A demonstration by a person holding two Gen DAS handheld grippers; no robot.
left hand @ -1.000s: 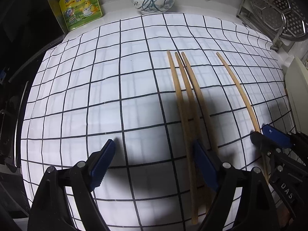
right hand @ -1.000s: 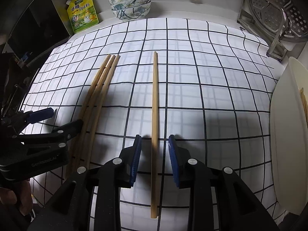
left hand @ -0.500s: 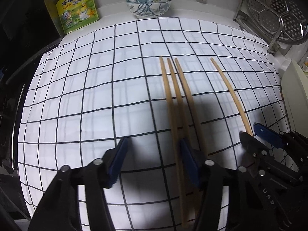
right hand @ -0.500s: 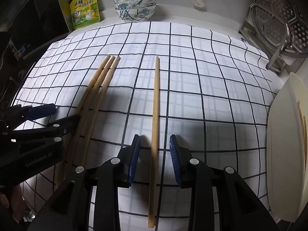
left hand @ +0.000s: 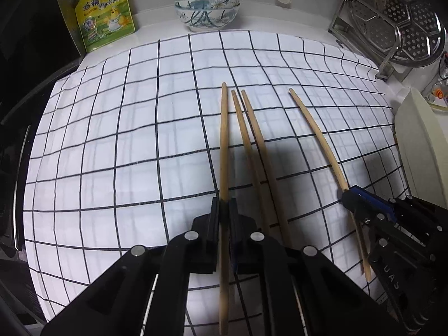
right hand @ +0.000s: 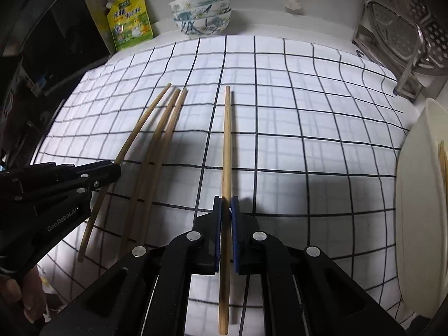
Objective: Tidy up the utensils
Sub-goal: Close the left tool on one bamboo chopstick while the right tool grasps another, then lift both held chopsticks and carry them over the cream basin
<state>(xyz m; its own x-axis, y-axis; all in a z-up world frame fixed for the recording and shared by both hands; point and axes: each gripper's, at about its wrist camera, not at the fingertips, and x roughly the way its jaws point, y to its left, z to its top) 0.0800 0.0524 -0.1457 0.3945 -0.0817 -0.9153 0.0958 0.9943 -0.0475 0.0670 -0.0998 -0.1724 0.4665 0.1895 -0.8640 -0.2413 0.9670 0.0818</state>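
Left wrist cam: we're clamping left gripper (left hand: pixel 224 210) on 1 chopstick (left hand: pixel 223 145); right gripper (right hand: pixel 226 210) is pinching another chopstick (right hand: pixel 227 145); 2 are lying mid-cloth (left hand: pixel 112 140).

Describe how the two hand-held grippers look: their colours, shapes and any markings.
Both are black plastic clamps with two long arms, silver round rivets and blue pads inside the fingers. The left hand-held gripper has white "GenRobot.AI" lettering on its side, seen from the right wrist view. The right hand-held gripper looks the same; its side lettering is only partly readable. No sleeves or cables show.
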